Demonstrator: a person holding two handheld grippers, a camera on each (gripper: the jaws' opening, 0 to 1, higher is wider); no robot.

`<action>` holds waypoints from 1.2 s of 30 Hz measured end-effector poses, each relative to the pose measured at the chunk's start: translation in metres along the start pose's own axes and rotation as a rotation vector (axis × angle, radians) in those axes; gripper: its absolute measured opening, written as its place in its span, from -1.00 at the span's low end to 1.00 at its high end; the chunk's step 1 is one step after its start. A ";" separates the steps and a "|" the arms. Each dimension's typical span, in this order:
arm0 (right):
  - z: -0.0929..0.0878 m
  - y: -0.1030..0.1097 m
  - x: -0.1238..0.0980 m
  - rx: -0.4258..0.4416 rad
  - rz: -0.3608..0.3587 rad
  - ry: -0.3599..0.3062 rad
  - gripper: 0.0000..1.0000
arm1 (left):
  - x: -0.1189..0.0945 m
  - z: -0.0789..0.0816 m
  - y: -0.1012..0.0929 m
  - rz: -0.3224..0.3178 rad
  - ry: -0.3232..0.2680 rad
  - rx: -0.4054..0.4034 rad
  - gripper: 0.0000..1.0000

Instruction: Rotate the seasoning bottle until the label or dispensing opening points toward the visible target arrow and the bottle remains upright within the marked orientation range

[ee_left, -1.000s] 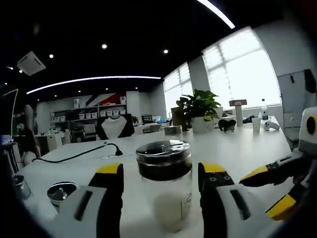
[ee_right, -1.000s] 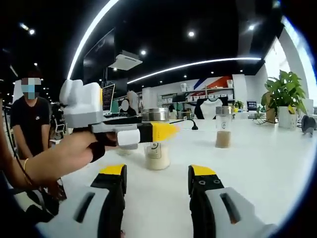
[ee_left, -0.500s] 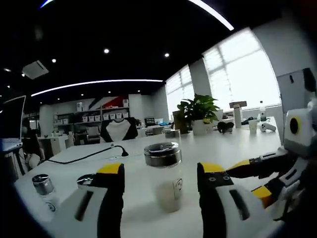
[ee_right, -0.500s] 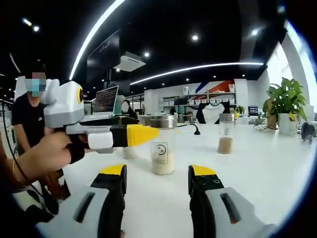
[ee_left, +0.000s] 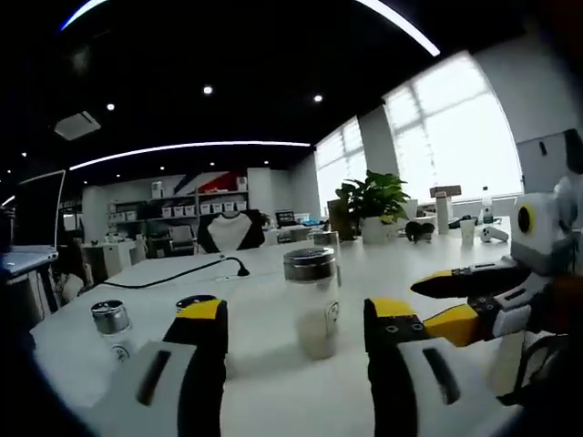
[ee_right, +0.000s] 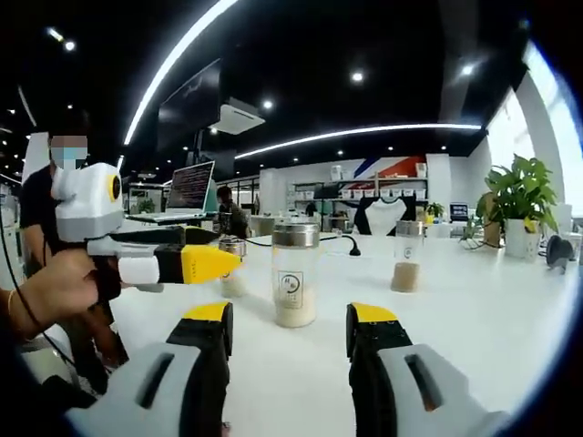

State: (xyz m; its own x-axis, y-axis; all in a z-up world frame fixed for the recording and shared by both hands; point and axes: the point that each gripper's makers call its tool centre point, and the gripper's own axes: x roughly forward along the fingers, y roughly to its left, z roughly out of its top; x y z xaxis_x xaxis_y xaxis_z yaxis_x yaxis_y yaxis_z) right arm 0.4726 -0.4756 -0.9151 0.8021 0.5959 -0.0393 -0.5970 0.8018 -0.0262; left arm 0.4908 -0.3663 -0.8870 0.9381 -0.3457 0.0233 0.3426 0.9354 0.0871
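Table (ee_left: 273, 300): white, long; carries bottles, a black cable (ee_left: 173, 276) and a potted plant (ee_left: 373, 205) far ahead of the left gripper.
Surroundings: small jar (ee_left: 112, 326) with metal lid ahead-left of the left gripper; second bottle (ee_right: 404, 256) with brown powder ahead-right of the right gripper; another jar (ee_right: 232, 264) just behind the left gripper's yellow tip in the right gripper view; laptop (ee_right: 189, 193) and a person (ee_right: 64, 196) off to the left.
In the way: nothing between either gripper's jaws and the bottle.
Seasoning bottle (ee_left: 313, 301): upright on the table, metal cap, pale powder in the lower part, small label facing the right gripper (ee_right: 290, 332).
Bottle vs left gripper (ee_left: 296, 332): straight ahead, beyond the jaw tips, apart, not touched.
Bottle vs right gripper: ahead, centred between the jaws, apart.
Left gripper state: jaws spread, holding nothing.
Right gripper state: jaws spread, holding nothing.
Hand (ee_right: 50, 287): wraps the left gripper's handle.
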 end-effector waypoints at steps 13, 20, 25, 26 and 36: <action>0.001 -0.023 -0.003 0.019 -0.104 0.000 0.26 | -0.009 -0.014 0.002 0.007 0.034 -0.031 0.42; 0.001 -0.034 -0.007 0.027 -0.134 -0.001 0.27 | -0.012 -0.016 0.000 -0.021 0.047 -0.002 0.54; 0.002 -0.044 -0.010 0.037 -0.158 -0.001 0.28 | -0.013 -0.016 -0.002 -0.037 0.057 -0.014 0.64; 0.003 -0.046 -0.010 0.039 -0.162 -0.002 0.28 | -0.014 -0.016 -0.003 -0.038 0.058 -0.012 0.64; 0.017 -0.077 -0.013 0.009 -0.211 -0.021 0.25 | -0.013 -0.022 -0.011 -0.073 0.074 -0.019 0.63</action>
State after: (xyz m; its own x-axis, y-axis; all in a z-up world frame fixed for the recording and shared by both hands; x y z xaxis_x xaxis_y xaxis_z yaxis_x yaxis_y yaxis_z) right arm 0.5089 -0.5442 -0.8960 0.9094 0.4158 -0.0130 -0.4160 0.9091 -0.0224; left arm 0.4759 -0.3702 -0.9104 0.9115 -0.4074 -0.0565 0.4106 0.9094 0.0666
